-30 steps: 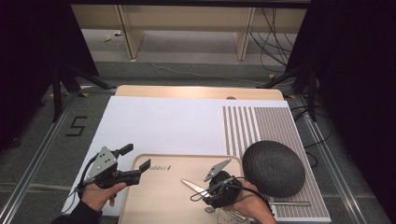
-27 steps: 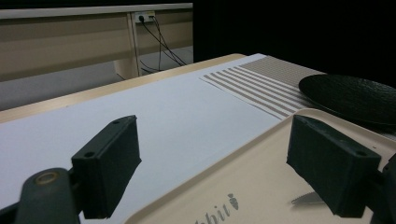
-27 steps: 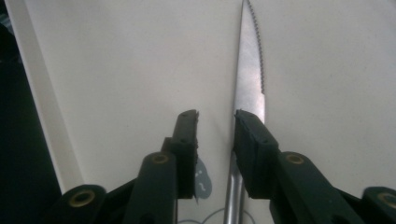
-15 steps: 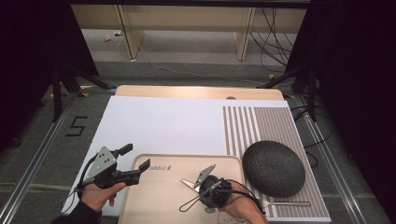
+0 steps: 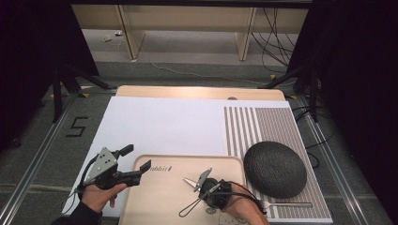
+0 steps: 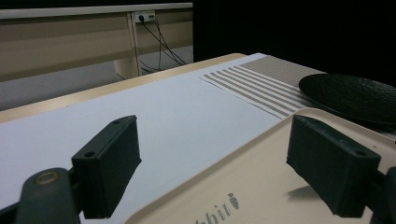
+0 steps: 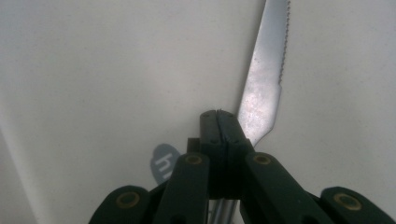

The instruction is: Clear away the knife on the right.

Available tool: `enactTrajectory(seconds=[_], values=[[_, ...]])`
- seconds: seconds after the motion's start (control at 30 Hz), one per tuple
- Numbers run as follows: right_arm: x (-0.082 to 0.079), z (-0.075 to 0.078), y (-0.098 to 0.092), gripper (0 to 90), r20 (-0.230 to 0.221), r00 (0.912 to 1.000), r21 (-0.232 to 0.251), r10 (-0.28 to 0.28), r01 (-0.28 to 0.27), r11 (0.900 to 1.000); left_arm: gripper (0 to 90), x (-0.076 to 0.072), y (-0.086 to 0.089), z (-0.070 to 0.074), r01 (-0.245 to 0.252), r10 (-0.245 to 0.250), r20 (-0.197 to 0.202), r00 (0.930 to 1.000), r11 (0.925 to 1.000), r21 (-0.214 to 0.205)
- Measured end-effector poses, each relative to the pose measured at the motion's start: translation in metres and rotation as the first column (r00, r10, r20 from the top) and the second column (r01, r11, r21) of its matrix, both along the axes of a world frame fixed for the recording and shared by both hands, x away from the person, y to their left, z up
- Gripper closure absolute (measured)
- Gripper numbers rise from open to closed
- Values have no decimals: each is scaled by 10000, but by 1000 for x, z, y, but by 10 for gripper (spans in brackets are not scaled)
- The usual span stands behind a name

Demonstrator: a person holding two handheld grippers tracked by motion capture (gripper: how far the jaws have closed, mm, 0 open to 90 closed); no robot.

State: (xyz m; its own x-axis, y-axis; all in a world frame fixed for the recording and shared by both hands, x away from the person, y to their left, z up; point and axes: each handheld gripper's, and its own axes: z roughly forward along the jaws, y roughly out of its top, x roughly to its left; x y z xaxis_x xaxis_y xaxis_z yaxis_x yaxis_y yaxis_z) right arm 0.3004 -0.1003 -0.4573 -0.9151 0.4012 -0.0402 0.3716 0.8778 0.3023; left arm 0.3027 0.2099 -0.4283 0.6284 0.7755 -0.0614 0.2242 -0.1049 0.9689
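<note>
Lit evenly from overhead in the high view, with the white sheet point(image 5: 164, 126) bright and dark, murky surroundings at both sides. Showed soft shadows under the left gripper point(image 6: 219, 154), whose near jaws blurred slightly. Caught a dull sheen along the knife point(image 7: 264, 84) blade; looked grainy up close.

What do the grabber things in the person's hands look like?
Both are black. The left gripper has two blocky black jaws, brass-coloured pins, a grey three-cornered plate on top and a thin black cable. The right gripper has the same black arms, brass pins and a looping black cable.
</note>
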Motion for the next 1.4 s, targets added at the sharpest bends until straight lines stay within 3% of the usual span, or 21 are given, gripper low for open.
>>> enactTrajectory(seconds=[0.73, 1.0, 1.4], values=[[18, 1, -25, 900, 468, 9897, -202, -1350, 1361, 9905, 166, 0, 0, 0, -17, 17, -9, 10000, 10000, 1], [22, 1, -33, 900, 453, 9833, -318, -1762, 1777, 9836, 166, 0, 0, 0, -10, 10, -6, 10000, 10000, -1], [24, 2, -45, 900, 37, 9756, -346, -2196, 2195, 9750, 166, 0, 0, 0, -14, 14, -17, 10000, 10000, 7]])
